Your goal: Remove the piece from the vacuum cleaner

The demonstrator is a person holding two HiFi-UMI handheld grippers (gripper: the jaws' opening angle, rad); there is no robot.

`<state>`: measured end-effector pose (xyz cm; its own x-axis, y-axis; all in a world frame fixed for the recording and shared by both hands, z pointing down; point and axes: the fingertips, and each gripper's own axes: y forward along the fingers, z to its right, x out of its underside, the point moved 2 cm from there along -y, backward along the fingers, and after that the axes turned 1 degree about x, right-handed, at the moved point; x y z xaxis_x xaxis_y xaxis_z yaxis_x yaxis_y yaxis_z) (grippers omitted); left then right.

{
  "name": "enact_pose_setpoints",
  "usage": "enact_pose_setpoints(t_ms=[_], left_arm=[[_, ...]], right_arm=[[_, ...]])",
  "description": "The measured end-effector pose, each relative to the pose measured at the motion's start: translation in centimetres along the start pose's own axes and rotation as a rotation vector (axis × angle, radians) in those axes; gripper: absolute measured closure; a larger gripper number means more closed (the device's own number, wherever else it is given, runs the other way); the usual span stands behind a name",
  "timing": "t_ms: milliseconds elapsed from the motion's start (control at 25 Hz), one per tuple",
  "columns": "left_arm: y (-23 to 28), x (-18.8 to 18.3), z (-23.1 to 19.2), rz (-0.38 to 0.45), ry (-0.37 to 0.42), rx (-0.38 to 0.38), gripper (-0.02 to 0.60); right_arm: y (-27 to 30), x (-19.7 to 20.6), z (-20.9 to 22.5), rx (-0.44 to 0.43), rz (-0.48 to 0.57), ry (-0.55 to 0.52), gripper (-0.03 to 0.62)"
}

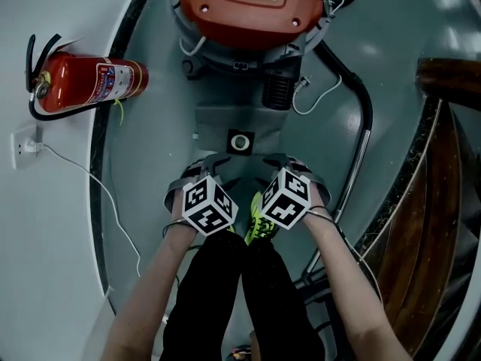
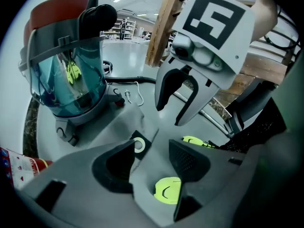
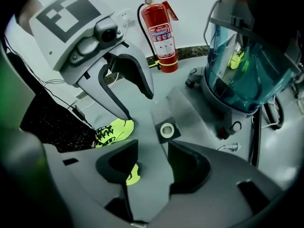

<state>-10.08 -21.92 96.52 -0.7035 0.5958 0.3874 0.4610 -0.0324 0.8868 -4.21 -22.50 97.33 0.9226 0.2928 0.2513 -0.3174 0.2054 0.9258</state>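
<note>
The person's yellow-green shoes (image 1: 259, 222) were nearest, and the two grippers pointed down at the floor (image 1: 150, 171) just in front of them. The left gripper (image 2: 152, 152) had its jaws wide apart and held nothing. The near edge of the grey dust bag (image 1: 218, 126) showed between the jaws, but they did not squeeze it. The right gripper (image 3: 151, 151) was close beside it. Its jaws were wide apart too, over the same edge, and it held nothing.

The dust bag lay flat on the floor, between the grippers and the vacuum cleaner (image 1: 252, 6). A black square with a white ring (image 1: 240, 142) sat on top of it. Its far end reached up to the foot of the vacuum cleaner.

There was bare floor to the left of the bag, up to a dark strip (image 1: 98, 164) at the bottom of the white wall. A red fire extinguisher (image 1: 90, 83) stood by that wall, with a socket (image 1: 26, 147) and a thin white cable (image 1: 101, 190) near it.

On the right there was less room. A black hose (image 1: 363, 104) curved down that side, and wooden stairs (image 1: 443, 201) stood behind it.
</note>
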Motion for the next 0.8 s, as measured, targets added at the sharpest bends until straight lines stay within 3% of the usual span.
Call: enact_pose_setpoints(t_ms=[280, 360, 440, 680, 800], left_arm=[[-3.0, -1.0, 0.3, 0.031, -0.1, 0.001, 0.366], [-4.4, -1.9, 0.2, 0.056, -0.115, -0.007, 0.42], [-5.7, -2.9, 0.3, 0.075, -0.12, -0.004, 0.519], [-8.6, -3.9, 1.0, 0.056, -0.108, 0.006, 0.571], [-10.4, -4.5, 1.5, 0.078, -0.148, 0.004, 0.572]], right_arm=[[-3.5, -1.2, 0.1, 0.043, 0.03, 0.01, 0.408], [-4.8, -1.6, 0.7, 0.078, 0.041, 0.019, 0.496], [-6.1, -2.0, 1.0, 0.095, 0.058, 0.052, 0.539], [-9.4, -2.7, -0.1, -0.012, 0.119, 0.208, 0.571], [-11.0, -2.5, -1.0, -0.022, 0.126, 0.242, 0.572]])
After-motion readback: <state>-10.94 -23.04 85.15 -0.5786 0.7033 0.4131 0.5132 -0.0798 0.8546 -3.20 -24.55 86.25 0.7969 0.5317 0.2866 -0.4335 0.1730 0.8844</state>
